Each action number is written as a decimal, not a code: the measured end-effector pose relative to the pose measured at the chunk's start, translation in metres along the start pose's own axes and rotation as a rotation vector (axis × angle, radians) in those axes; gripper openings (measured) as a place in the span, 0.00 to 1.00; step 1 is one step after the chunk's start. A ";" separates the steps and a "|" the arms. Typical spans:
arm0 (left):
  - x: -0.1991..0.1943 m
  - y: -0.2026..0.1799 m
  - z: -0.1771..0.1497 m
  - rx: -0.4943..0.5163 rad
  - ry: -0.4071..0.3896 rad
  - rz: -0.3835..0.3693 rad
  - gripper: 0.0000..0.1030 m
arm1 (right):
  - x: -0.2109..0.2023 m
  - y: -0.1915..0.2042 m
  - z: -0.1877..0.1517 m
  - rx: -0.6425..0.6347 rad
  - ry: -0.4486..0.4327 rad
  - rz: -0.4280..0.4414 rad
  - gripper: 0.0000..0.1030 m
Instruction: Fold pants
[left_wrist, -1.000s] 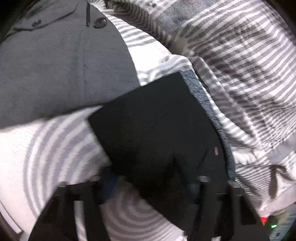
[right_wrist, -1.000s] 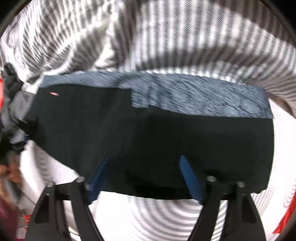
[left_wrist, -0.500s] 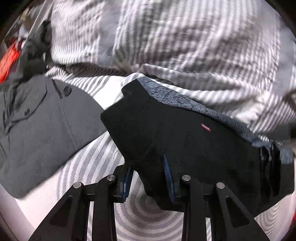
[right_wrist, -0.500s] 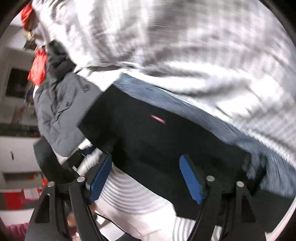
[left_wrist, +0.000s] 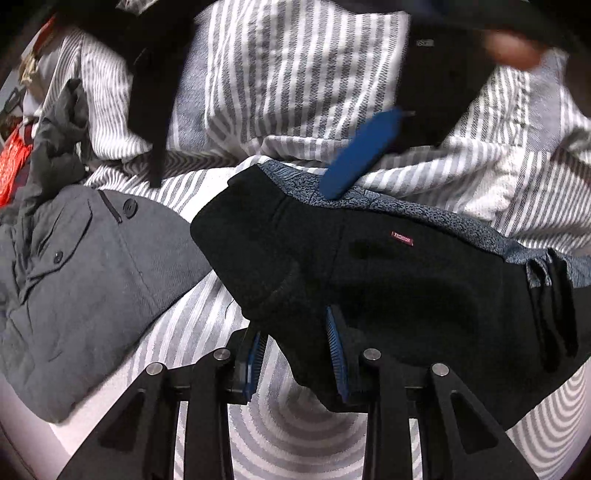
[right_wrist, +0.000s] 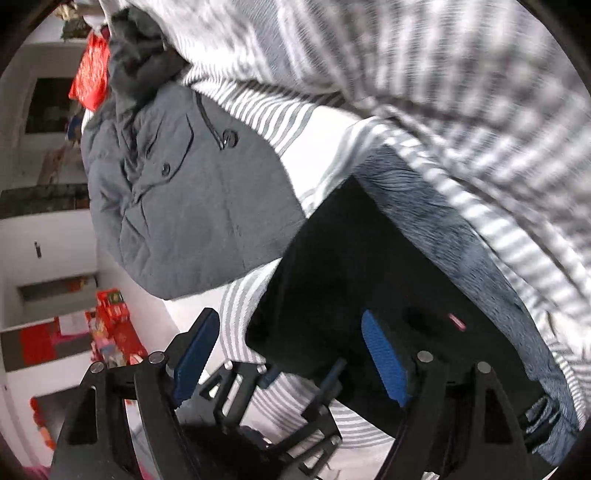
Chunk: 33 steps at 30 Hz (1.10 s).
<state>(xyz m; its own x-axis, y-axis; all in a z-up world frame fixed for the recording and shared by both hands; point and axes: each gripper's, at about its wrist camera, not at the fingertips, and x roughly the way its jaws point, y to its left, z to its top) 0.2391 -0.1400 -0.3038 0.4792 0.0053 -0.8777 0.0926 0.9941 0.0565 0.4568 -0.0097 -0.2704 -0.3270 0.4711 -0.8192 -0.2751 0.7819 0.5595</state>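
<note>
The folded black pants (left_wrist: 406, 295), with a blue-grey patterned band and a small red label, lie on the striped bed. My left gripper (left_wrist: 295, 354) is shut on their near left edge, with thick dark cloth pinched between the blue pads. My right gripper (right_wrist: 291, 354) hovers over that same end, its jaws wide and opening, and no cloth is pressed between them. In the right wrist view the pants (right_wrist: 369, 258) run off to the right and the left gripper (right_wrist: 301, 373) shows just below. In the left wrist view the right gripper (left_wrist: 243, 184) hangs above the pants' far edge.
A grey buttoned garment (left_wrist: 92, 277) lies left of the pants, close to them. A rumpled striped duvet (left_wrist: 295, 74) is piled behind. A hand (left_wrist: 513, 48) holds the right gripper's handle. Beyond the bed's left edge are red items (right_wrist: 114, 325) and white walls.
The left gripper closed on the pants' edge, rolled, then held still. The right gripper swept left along the pants to the left gripper's end, opening wider.
</note>
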 end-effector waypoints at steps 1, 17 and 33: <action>-0.001 -0.001 -0.001 0.008 -0.002 0.000 0.32 | 0.007 0.005 0.005 -0.018 0.024 -0.011 0.80; -0.019 -0.018 0.003 0.075 -0.055 -0.026 0.32 | 0.001 -0.018 -0.023 -0.033 0.021 -0.022 0.18; -0.111 -0.125 0.033 0.322 -0.224 -0.124 0.32 | -0.135 -0.109 -0.158 0.174 -0.412 0.292 0.18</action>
<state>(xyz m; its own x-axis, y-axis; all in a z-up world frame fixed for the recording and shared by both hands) 0.2035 -0.2685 -0.1975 0.6218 -0.1715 -0.7642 0.4132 0.9007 0.1340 0.3883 -0.2231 -0.2008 0.0241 0.7730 -0.6339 -0.0599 0.6341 0.7709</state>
